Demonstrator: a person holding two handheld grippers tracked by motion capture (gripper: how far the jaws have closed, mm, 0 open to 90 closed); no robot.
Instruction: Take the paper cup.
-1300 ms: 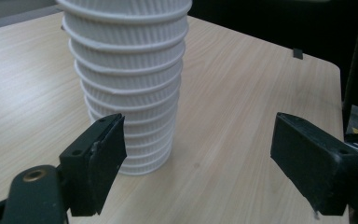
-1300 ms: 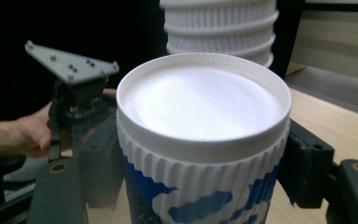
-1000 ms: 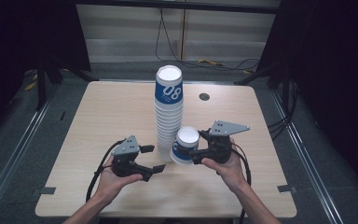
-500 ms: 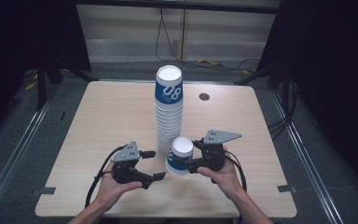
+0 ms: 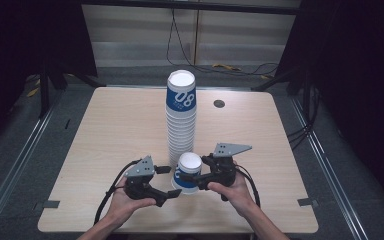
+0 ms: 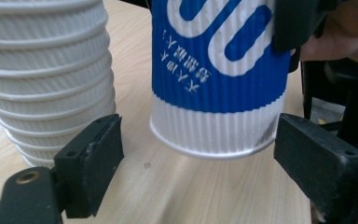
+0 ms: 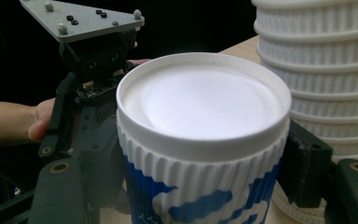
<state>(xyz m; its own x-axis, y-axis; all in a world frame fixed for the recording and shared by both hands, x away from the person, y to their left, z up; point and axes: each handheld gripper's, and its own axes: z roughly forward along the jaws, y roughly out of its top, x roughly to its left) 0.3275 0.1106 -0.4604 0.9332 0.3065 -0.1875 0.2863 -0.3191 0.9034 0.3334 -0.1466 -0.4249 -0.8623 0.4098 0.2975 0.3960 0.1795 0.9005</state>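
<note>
Right gripper [image 5: 196, 178] around cup [image 5: 186, 172], seemingly airborne

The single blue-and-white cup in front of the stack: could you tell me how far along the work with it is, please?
Done: one cup is off the tall stack, gripped near its rim by the right tool. In hand: it hangs tilted just above the table, its base between the left tool's open jaws. Left: setting it down and releasing it.
</note>
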